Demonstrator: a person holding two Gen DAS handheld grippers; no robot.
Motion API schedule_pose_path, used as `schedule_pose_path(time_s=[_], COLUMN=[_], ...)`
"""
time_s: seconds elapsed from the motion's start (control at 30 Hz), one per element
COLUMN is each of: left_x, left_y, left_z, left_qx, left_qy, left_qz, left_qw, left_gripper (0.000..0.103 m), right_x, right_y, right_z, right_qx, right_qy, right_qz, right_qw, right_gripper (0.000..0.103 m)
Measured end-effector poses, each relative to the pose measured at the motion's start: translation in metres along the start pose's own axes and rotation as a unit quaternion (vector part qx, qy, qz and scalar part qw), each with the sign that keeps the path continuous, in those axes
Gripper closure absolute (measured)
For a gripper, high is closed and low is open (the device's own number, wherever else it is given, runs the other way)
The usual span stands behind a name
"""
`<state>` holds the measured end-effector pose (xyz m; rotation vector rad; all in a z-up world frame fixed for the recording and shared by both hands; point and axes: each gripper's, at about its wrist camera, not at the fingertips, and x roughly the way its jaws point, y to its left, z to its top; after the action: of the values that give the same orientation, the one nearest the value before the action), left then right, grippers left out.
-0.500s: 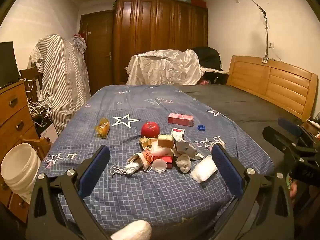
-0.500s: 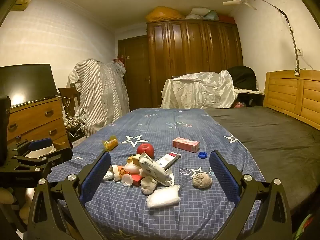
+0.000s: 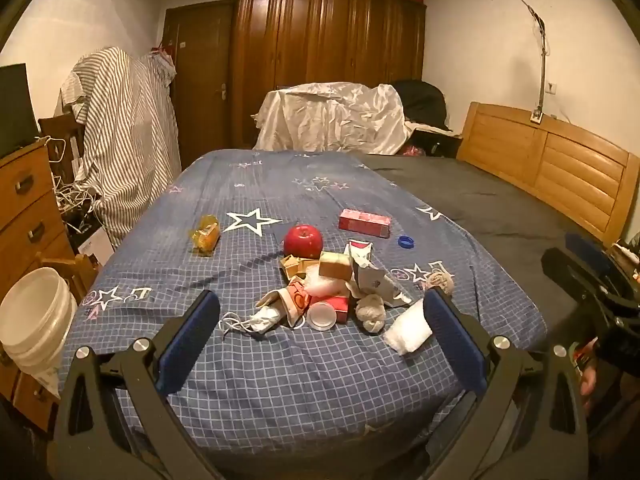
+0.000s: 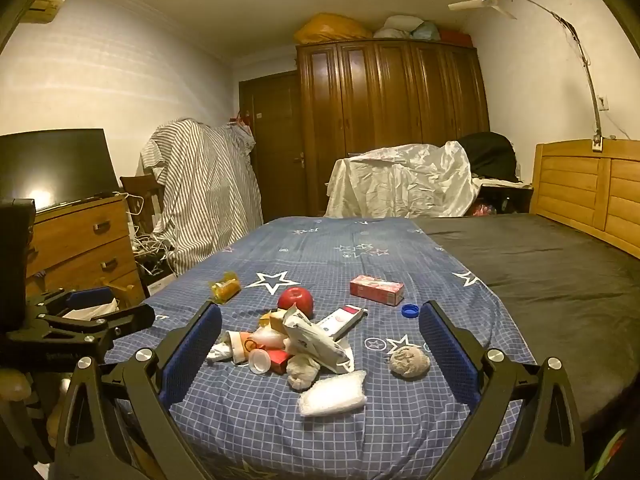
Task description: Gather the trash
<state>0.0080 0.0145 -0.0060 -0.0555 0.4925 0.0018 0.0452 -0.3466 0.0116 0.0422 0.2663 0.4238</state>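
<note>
Both grippers hang in the air at the near edge of the bed [image 3: 280, 392], aimed across it and tipped slightly downward. The left gripper [image 3: 320, 320] has its jaws spread wide with nothing between the blue pads [image 3: 188, 340]; the right gripper [image 4: 320, 340] is likewise fully released and empty. Each shows in the other's view: the right one at the right edge of the left camera, with part of a hand [image 3: 588, 376] behind it, and the left one at the left edge of the right camera.

The trash lies in a loose pile [image 3: 320, 292] on the blue star-print sheet [image 3: 248, 184], framed between the left gripper's fingers but beyond their tips. In it are crumpled paper, small boxes, a clear cup, a white plastic bag [image 3: 408, 330] and a wad [image 3: 370, 312]. A red apple [image 3: 303, 240] sits just behind the pile. A pink box [image 3: 364, 222] and a blue cap [image 3: 405, 242] lie farther back, a yellow wrapper [image 3: 206, 234] off to the left, and a grey ball [image 4: 409, 362] alone near the right gripper's right finger.

A white bucket [image 3: 36, 316] stands on the floor left of the bed
</note>
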Motion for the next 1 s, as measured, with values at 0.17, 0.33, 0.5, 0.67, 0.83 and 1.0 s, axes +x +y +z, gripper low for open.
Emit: schedule_pose_path(time_s=[0.17,0.33,0.5,0.67,0.83,1.0], left_x=[-0.0007,0.0007,0.0008,0.0011,0.0030,0.0042], left_y=[0.0004,0.0009,0.0004,0.0012,0.0001,-0.0005], left_z=[0.0011,0.0009,-0.0012,-0.0043,-0.0042,-0.0044], left_qx=[0.001,0.002,0.009,0.010,0.010,0.015], left_qy=[-0.005,-0.004,-0.010,-0.008,-0.007,-0.007], left_qz=[0.001,0.005,0.012,0.013,0.012,0.016], left_qw=[1.0000,1.0000,0.9998,0.9998,0.9999,0.9997], left_gripper=[0.005,0.005,0.005,0.005,0.005,0.005], right_x=[0.0018,0.0014,0.0036,0.0060,0.0072,0.0093], right_y=[0.0001,-0.0020,0.0006,0.0010,0.0006,0.0010], right_z=[-0.0004,0.0003,0.0011,0.0006,-0.0008,-0.0020], right_qx=[0.001,0.002,0.001,0.000,0.000,-0.001], right_qy=[0.001,0.001,0.004,0.005,0.006,0.008], right_qz=[0.001,0.005,0.009,0.013,0.013,0.014], right_qw=[1.000,1.000,1.000,1.000,1.000,1.000], right_gripper=[0.004,0.004,0.004,0.004,0.004,0.004])
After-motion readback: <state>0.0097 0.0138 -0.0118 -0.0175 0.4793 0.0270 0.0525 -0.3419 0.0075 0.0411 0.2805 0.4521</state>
